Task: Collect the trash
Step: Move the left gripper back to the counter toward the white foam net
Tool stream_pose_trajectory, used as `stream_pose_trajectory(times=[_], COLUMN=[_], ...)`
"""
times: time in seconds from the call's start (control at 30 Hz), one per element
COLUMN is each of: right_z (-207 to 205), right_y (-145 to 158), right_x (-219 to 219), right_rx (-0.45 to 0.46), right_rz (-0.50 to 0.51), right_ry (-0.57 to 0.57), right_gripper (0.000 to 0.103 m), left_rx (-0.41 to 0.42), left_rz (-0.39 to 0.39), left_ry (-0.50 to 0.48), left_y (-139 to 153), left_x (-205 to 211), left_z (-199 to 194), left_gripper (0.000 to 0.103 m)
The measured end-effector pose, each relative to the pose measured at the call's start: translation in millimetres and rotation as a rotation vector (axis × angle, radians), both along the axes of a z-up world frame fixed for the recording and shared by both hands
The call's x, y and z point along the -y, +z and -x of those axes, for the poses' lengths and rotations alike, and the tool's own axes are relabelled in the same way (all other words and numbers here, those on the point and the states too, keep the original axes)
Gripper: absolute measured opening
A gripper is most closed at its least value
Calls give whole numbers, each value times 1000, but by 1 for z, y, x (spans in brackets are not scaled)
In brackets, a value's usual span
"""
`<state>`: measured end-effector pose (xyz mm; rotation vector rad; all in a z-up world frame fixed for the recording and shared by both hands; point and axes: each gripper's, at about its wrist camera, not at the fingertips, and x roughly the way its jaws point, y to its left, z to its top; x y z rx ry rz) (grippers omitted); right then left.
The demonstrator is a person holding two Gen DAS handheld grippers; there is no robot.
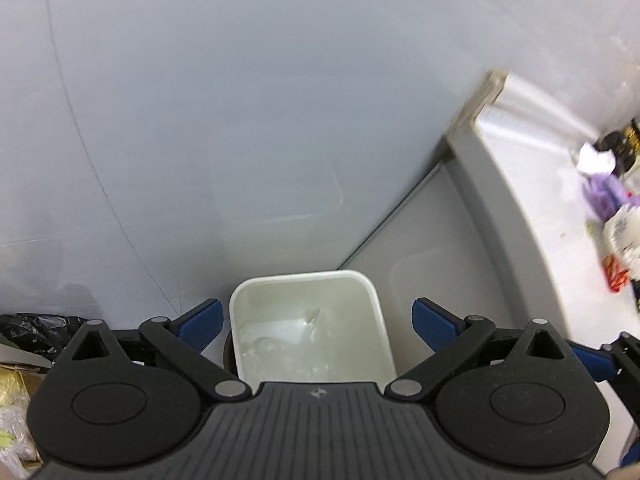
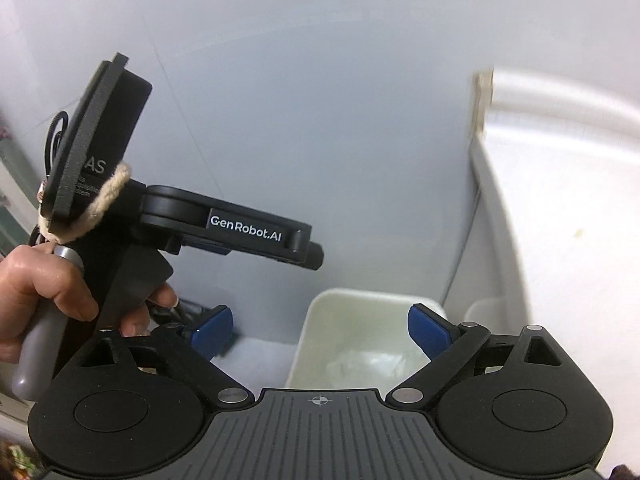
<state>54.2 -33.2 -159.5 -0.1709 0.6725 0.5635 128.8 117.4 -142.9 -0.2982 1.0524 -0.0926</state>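
Below: rectangular white plastic bin [image 1: 308, 320], crinkled clear wrap [image 1: 288, 344] inside.

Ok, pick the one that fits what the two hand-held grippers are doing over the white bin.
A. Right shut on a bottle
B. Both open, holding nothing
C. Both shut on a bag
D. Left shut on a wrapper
B: the left hand-held gripper and the right hand-held gripper both show blue fingers spread wide with nothing between them, above the white bin.
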Motion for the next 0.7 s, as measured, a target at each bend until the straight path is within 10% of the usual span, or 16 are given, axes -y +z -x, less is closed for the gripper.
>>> stream_pose_trajectory(times=[0.7], right_z=[40], right_y=[70], right_x=[121], right_rx=[205], right_rz=[-20], right_ry=[-219], right_gripper=[103], left_rx=[111], left_rz=[35], left_ry=[-27], left_y=[66], left_x=[65], left_z=[18], left_gripper=[102])
